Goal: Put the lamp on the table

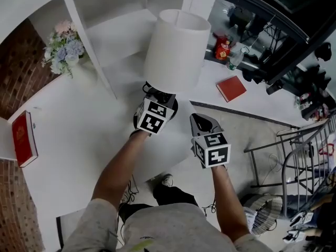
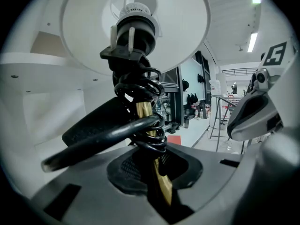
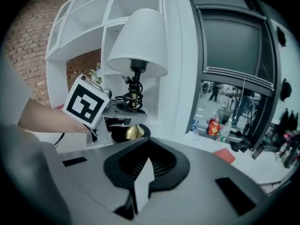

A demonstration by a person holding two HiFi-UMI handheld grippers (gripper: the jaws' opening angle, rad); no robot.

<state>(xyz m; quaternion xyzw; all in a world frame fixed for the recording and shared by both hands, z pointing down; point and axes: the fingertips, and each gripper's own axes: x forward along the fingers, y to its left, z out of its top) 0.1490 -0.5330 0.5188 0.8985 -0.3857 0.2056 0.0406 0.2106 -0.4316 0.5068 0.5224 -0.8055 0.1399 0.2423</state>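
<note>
1. Your left gripper (image 2: pixel 157 172) has its jaws narrowed onto the brass stem (image 2: pixel 143 111) of the lamp (image 1: pixel 176 51), pads pressing on it just below the black cord (image 2: pixel 140 86) coiled round the stem. One plug (image 2: pixel 124 48) sticks out above the coil.
2. Your right gripper (image 3: pixel 140 177) has its jaws only a sliver apart, with nothing between them. It hangs beside the left one, clear of the lamp.
3. In the head view the white shade covers the stem and your left jaw tips.
4. In the left gripper view the lamp's base is out of sight below the gripper body.
5. In the right gripper view the black base (image 3: pixel 140 134) sits low over the white table (image 1: pixel 79 140), in front of the shelf unit (image 1: pixel 115 14). Your left gripper's marker cube covers part of it, so I cannot tell whether it touches.
6. Counted: one lamp, two grippers, two red books, one (image 1: pixel 23 138) at the left and one (image 1: pixel 231 88) at the right, and one bunch of flowers (image 1: pixel 63 49).
</note>
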